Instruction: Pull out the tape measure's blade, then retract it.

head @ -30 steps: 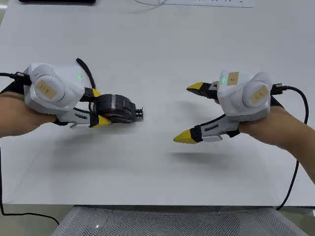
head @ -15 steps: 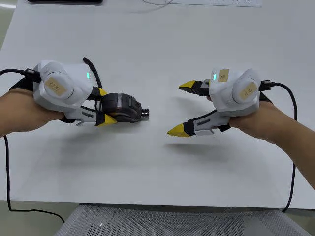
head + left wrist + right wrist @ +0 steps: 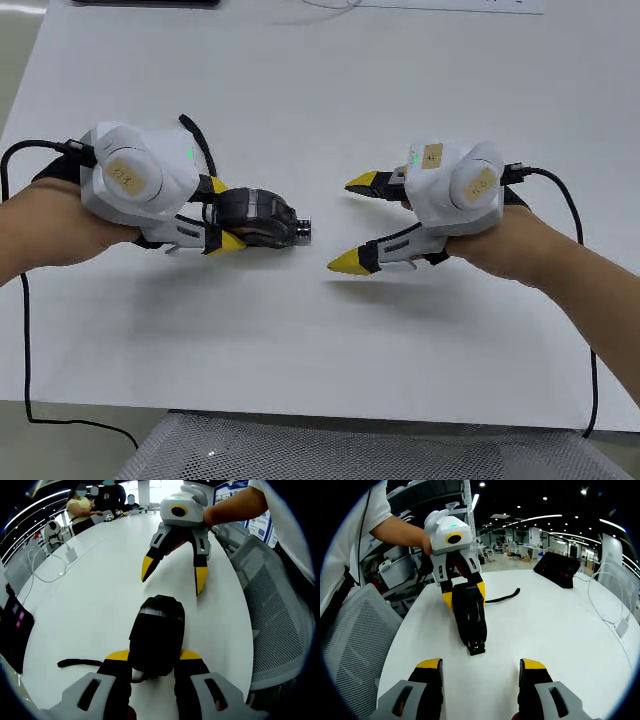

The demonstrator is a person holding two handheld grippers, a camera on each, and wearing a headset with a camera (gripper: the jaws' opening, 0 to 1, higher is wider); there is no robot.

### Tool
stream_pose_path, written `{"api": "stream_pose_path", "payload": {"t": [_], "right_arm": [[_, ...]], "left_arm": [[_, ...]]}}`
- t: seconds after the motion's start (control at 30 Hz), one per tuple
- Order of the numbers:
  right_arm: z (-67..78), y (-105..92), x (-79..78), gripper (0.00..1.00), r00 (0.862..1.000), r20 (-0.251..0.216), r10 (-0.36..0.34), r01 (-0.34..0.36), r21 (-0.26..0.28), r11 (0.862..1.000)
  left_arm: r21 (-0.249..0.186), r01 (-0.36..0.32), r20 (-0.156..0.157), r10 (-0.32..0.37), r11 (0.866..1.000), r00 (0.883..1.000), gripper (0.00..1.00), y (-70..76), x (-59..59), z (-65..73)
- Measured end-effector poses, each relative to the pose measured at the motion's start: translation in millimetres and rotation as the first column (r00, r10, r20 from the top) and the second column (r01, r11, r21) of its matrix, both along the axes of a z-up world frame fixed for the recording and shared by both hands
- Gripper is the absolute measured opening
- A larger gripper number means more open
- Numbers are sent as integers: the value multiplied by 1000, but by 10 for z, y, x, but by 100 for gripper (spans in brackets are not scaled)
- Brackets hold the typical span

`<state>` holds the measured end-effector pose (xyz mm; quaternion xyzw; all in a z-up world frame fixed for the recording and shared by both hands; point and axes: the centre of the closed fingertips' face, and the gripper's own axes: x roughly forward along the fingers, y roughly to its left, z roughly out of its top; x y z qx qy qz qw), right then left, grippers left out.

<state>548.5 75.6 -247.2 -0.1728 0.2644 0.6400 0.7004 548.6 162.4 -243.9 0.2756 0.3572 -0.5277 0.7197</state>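
Tape measure [image 3: 258, 217] — clamped between the left gripper's [image 3: 225, 214] jaws, low at the table [image 3: 330, 90], blade tip [image 3: 303, 231] pointed rightward for reach. Right gripper [image 3: 352, 222] — jaws wide, empty, facing the tip, near but apart; blade not yet drawn.
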Motion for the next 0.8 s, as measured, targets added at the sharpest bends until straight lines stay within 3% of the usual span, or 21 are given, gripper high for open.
{"api": "stream_pose_path", "payload": {"t": [0.8], "right_arm": [[-143,280,6,33,996,29,81,-82,32,996]], "left_arm": [[1,0,0,0,1000,1000,28,1,0,-8]]}}
